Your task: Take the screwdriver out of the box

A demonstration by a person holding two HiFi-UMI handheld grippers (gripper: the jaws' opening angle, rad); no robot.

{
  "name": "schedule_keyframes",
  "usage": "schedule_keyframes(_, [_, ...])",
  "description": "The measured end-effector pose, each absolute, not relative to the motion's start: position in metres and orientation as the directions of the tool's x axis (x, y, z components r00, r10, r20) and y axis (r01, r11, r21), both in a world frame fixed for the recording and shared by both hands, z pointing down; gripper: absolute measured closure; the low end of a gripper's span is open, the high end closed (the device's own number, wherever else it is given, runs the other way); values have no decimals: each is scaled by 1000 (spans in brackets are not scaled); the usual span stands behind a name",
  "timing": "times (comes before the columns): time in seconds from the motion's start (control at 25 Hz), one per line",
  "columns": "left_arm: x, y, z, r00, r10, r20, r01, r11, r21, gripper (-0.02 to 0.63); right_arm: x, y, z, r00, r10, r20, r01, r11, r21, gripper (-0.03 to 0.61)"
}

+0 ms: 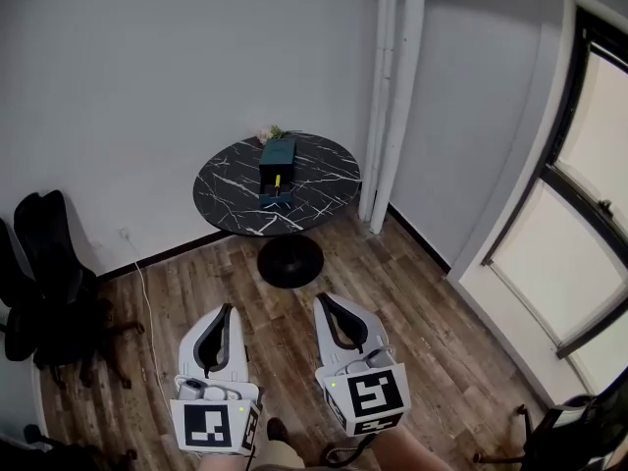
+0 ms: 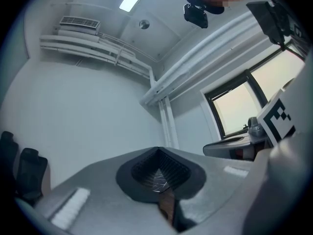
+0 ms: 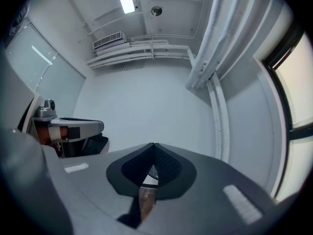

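Head view has both grippers lowest and closest to the person, over the wooden floor (image 1: 422, 322). The left gripper (image 1: 225, 313) and the right gripper (image 1: 325, 304) are held side by side and apart, tips pointing forward. In the left gripper view (image 2: 159, 153) the jaws are together with nothing between them, only a thin slit open behind the tips. The right gripper view (image 3: 153, 146) shows the same, jaws meeting and empty. Well ahead stands a round black marbled counter (image 1: 324, 170) on a single foot. A teal box (image 1: 278, 152) lies on its middle. The screwdriver (image 1: 278, 181) shows only as a small yellow streak in the box's open part. Farther off, white pipes (image 1: 392, 96) run up the wall.
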State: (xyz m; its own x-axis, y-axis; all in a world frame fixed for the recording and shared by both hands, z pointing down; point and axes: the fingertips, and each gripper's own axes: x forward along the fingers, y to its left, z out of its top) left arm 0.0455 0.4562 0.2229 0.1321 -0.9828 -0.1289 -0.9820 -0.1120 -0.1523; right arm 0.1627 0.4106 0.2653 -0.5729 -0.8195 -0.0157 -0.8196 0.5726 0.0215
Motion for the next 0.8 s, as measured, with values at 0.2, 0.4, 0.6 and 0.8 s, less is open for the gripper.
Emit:
schedule_keyframes(0.2, [36,428,229,132,-983,-125,-983,-113,-147,614,151,383,271,-575,-818,-8,-818,575,15,551])
schedule_keyframes(0.4, [13,382,235,146,-981,-130,-982,-127,-142,614,129,339,279,-560,-828,0,-828,560,29,551])
schedule_keyframes(0.6, [-20,324,237,166,-978,-129,-979,-148,-139,614,96,284,283,-543,-839,13,-839,543,18,551])
schedule_keyframes(0.8, [-55,271,232,191,-972,-137,-975,-172,-137,614,64,233,278,-520,-854,14,-854,520,26,551])
